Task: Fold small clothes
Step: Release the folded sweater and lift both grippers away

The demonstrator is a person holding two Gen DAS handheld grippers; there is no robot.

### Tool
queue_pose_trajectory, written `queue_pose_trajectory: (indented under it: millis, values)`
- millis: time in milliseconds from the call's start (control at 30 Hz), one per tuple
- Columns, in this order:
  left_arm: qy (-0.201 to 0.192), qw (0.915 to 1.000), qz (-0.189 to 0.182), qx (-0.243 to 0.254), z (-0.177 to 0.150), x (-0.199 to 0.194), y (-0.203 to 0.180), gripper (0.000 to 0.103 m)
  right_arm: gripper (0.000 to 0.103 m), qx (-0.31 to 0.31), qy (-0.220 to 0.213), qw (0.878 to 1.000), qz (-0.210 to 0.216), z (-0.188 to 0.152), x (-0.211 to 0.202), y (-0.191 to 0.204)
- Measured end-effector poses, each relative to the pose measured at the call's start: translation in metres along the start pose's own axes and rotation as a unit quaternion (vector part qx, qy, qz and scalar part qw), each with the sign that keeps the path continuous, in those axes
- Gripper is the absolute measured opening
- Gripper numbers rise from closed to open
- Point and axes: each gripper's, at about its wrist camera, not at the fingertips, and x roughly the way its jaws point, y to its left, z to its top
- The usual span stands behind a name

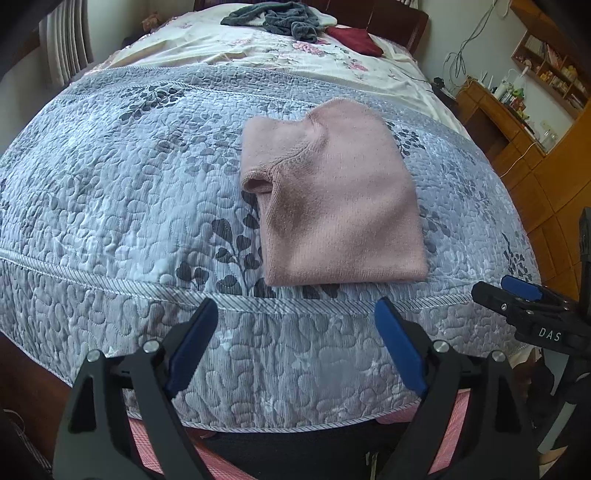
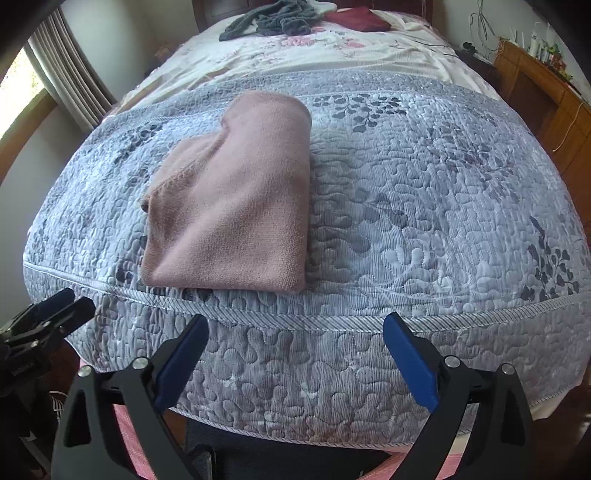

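Black plastic arms tipped with flat blue pads frame both views: my left gripper [image 1: 295, 321] and my right gripper [image 2: 295, 336] each stand wide apart and hold nothing, hovering just off the foot of the bed. Beyond them, a quilted grey-blue bedspread [image 1: 122, 192], stitched in pebble shapes with dark leaf prints, covers the mattress. On it lies a pink knitted sweater [image 1: 332, 199], soft and fuzzy, folded into a rough rectangle with a ribbed opening showing at one side. Farther up lie a floral cream sheet [image 1: 229, 46], crumpled dark grey clothes [image 1: 280, 18] and a dark red cloth [image 1: 354, 38].
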Motion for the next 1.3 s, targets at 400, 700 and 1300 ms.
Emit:
queue_pose_trajectory:
  millis: [400,700,1300]
  values:
    - [-0.014,0.9996,0.022,0.011,-0.004,-0.030,-0.005,0.090,0.099,-0.018,-0.020,1.000,-0.013,-0.003,-0.031,0.020]
    - [-0.030,0.9984,0.044,0.020,-0.007,-0.052,-0.011,0.091,0.099,-0.017,-0.040,0.999,-0.019,-0.005,-0.057,0.031]
    - [-0.043,0.9955,0.070,0.047,-0.009,-0.075,-0.030,0.091,0.099,-0.009,-0.051,0.997,-0.052,-0.010,-0.078,0.034]
